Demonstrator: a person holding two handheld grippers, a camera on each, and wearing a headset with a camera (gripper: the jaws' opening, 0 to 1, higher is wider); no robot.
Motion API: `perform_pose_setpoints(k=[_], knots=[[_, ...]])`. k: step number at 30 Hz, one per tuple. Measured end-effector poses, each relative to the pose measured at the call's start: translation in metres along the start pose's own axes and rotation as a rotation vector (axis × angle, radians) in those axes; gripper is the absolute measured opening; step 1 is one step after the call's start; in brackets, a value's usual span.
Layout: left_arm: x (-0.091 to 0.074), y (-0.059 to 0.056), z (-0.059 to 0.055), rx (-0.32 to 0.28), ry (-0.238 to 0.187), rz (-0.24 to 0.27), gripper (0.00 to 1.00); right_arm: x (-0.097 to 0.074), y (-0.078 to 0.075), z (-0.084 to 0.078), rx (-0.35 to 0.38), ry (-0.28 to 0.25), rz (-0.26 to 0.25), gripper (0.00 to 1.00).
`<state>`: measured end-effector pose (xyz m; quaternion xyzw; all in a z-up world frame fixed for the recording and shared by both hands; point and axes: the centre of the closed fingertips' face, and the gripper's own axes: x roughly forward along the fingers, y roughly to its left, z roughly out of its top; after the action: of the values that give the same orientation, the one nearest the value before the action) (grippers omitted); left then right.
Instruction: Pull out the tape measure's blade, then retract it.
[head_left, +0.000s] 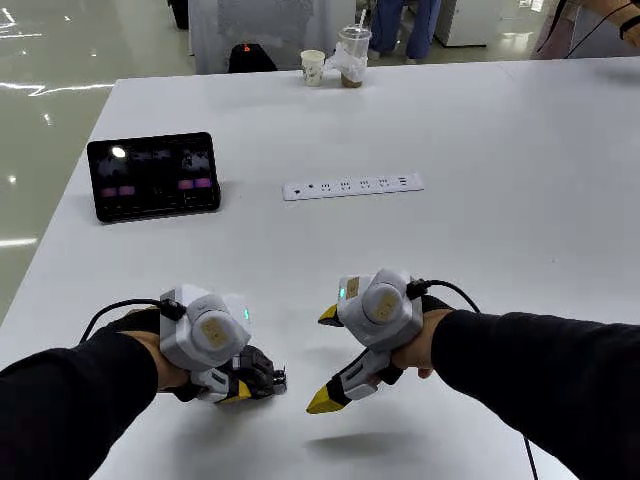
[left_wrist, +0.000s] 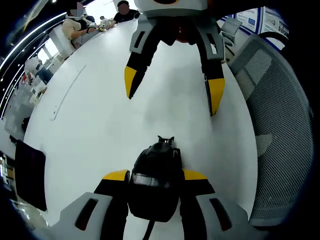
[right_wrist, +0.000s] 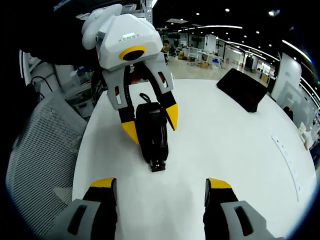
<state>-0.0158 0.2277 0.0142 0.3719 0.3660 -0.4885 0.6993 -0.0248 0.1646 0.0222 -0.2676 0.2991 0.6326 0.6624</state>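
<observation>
The black tape measure (left_wrist: 156, 162), a rounded matte case with a small hook tab at its front, is clamped between the yellow-tipped jaws of the left gripper (left_wrist: 155, 176), low at the near edge of the smooth, glossy white table (head_left: 480, 140). The right gripper (right_wrist: 161, 184) is spread wide with nothing in it, and its tapered jaws are pointed at the hook end without touching it.

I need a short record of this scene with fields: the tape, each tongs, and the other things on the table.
tape: black case, blade not pulled out
left tongs: shut on the tape's sides
right tongs: open, facing the tape's hook, apart from it
table: white
also on table: tablet, power strip, two cups at the far edge
</observation>
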Motion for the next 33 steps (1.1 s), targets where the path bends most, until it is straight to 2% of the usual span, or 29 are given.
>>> perform_pose_setpoints(k=[5,13,18,25,29,33], knots=[[-0.001,-0.001,0.0,0.013,-0.012,-0.006,0.34,0.012,0.005,0.001,-0.04,0.023,0.03,0.58],[-0.002,-0.002,0.0,0.017,-0.02,-0.016,0.33,0.033,0.01,0.001,-0.096,0.059,0.049,0.4],[-0.001,-0.002,0.0,0.018,-0.017,-0.013,0.33,0.041,0.008,0.006,-0.112,0.062,0.038,0.29],[-0.002,-0.003,0.0,0.016,-0.015,-0.016,0.33,0.048,0.002,0.007,-0.094,0.069,0.014,0.22],[-0.002,-0.003,0.0,0.016,-0.015,-0.016,0.33,0.052,0.004,0.005,-0.091,0.082,0.029,0.13],[-0.001,-0.003,0.0,0.014,-0.011,-0.016,0.33,0.056,0.005,0.004,-0.113,0.099,0.022,0.14]])
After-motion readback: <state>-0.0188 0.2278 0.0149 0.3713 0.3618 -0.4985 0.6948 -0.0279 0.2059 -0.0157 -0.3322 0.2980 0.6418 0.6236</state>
